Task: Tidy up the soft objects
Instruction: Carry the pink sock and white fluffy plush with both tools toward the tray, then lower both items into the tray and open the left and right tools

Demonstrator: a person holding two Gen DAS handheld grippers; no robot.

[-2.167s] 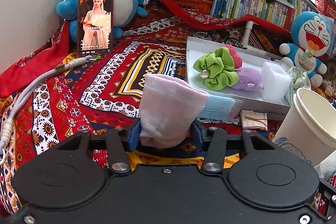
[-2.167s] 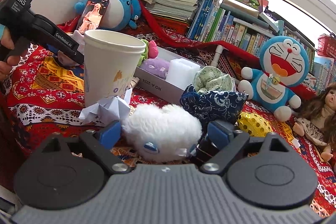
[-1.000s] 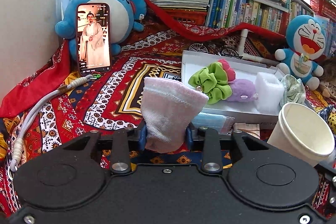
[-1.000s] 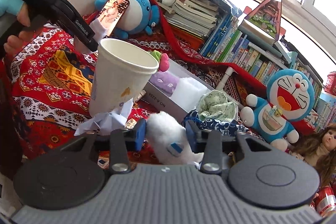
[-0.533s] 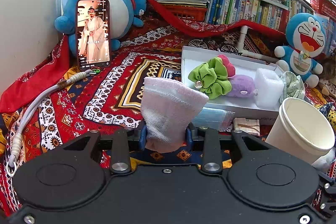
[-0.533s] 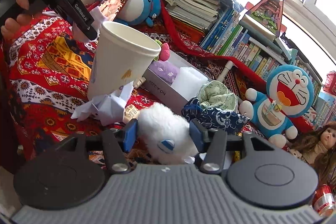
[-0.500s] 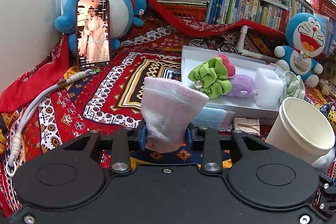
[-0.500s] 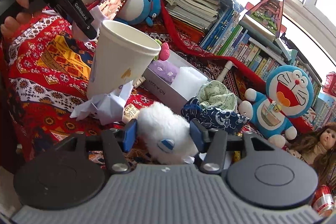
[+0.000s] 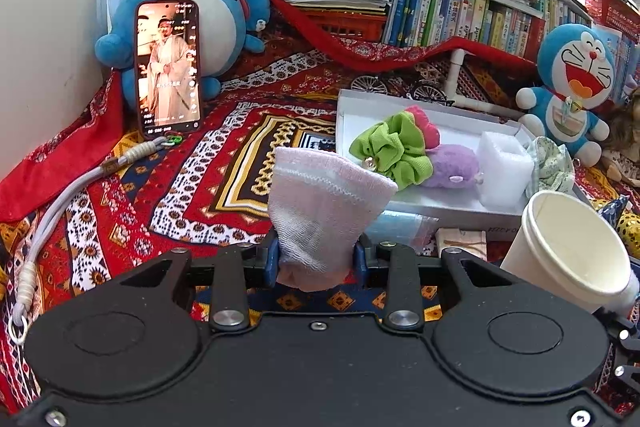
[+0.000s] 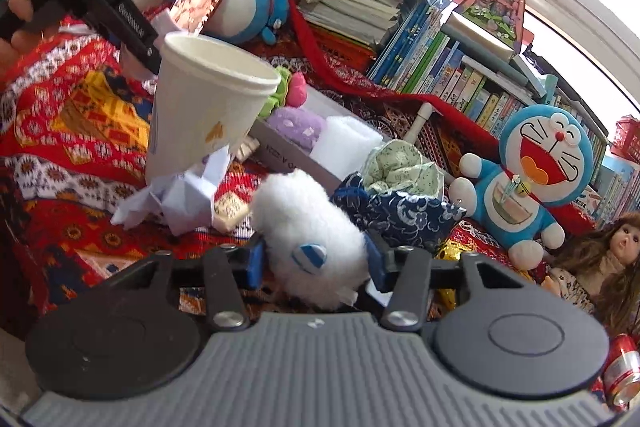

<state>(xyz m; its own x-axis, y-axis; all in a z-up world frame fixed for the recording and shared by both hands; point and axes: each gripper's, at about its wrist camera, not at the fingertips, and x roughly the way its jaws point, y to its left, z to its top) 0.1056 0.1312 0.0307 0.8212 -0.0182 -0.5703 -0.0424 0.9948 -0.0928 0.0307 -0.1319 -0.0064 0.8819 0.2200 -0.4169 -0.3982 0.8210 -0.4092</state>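
A pink sock [image 9: 324, 203] stands upright in my left gripper [image 9: 316, 259], which is shut on its lower end above the patterned red cloth. Right of it lies a shallow white box [image 9: 360, 123] holding a green scrunchie [image 9: 394, 149], a purple plush [image 9: 454, 167] and a white foam block [image 9: 504, 171]. In the right wrist view a white fluffy toy [image 10: 308, 231] sits between the jaws of my right gripper [image 10: 316, 263]. The jaws are closing, and both blue pads press its sides. The same box [image 10: 288, 157] lies just beyond it.
A white paper cup [image 10: 204, 111] stands on crumpled paper [image 10: 180, 199] left of the toy. A navy pouch [image 10: 400, 215], a green cloth [image 10: 400, 167], a Doraemon plush [image 10: 536, 179] and a doll [image 10: 608, 259] crowd the right. A phone [image 9: 168, 67] leans on a blue plush; books line the back.
The right jaws opened wider around the white fluffy toy half a second ago and have closed back onto it. The left gripper kept still with the sock.
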